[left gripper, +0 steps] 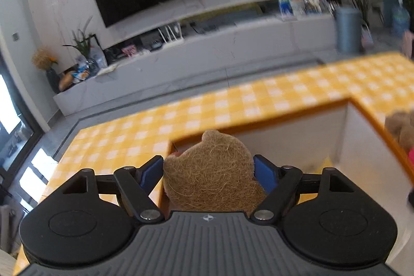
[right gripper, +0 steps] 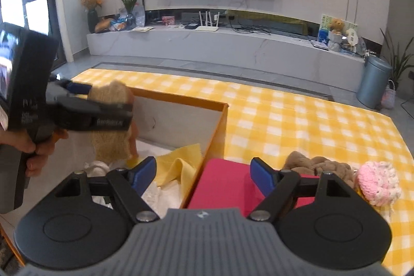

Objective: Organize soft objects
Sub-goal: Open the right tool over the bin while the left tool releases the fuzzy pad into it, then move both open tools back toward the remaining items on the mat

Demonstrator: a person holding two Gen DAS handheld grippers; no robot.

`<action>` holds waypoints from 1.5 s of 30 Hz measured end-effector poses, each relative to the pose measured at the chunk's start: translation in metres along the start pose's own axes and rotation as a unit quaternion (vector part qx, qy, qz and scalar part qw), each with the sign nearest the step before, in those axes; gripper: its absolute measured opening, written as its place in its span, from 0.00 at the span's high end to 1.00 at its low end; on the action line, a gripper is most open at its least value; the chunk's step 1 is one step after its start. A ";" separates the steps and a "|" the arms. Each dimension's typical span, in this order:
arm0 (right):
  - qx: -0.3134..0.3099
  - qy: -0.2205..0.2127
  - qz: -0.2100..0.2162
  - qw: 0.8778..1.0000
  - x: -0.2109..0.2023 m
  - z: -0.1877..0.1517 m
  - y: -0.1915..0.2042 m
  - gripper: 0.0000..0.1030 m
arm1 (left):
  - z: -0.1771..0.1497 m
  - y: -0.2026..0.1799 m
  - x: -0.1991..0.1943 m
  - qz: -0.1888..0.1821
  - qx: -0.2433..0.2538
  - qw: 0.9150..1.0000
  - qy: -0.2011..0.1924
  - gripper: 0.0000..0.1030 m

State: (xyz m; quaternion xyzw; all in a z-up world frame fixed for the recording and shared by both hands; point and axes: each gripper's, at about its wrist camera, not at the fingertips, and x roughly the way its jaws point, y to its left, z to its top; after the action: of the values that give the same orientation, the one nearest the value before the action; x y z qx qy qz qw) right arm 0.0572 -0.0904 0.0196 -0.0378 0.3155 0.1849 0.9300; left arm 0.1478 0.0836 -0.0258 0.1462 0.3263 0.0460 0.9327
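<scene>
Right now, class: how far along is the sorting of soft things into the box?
Done: a yellow cloth lies in the box. In hand: the left tool holds a tan plush toy above it. Left: a brown plush, pink knitted piece and red item remain on the tablecloth.

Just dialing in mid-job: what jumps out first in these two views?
The left gripper holds a tan plush bear over the orange-rimmed box, where a yellow cloth already lies. The right gripper stands open and empty above a red cloth, with a brown plush and a pink knitted piece beside it on the yellow checked tablecloth.
</scene>
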 end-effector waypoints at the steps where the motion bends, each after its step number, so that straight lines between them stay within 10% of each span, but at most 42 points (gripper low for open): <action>1: 0.003 0.000 0.003 1.000 0.001 0.000 -0.001 0.24 | -0.002 -0.004 0.000 0.002 0.017 1.000 0.006 0.09; 24: -0.005 -0.003 -0.005 1.000 -0.008 0.002 -0.008 0.23 | 0.019 0.032 -0.060 0.017 -0.096 0.995 -0.038 0.03; 45: 0.006 -0.085 -0.121 0.989 -0.124 -0.001 -0.088 0.14 | 0.026 0.025 -0.133 -0.128 -0.161 0.975 -0.081 0.03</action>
State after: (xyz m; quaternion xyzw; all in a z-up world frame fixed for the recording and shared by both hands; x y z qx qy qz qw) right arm -0.0022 -0.2125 0.0894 -0.0538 0.2296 0.0717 0.9692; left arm 0.0598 0.0773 0.0800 -0.0454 0.2537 -0.0341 0.9656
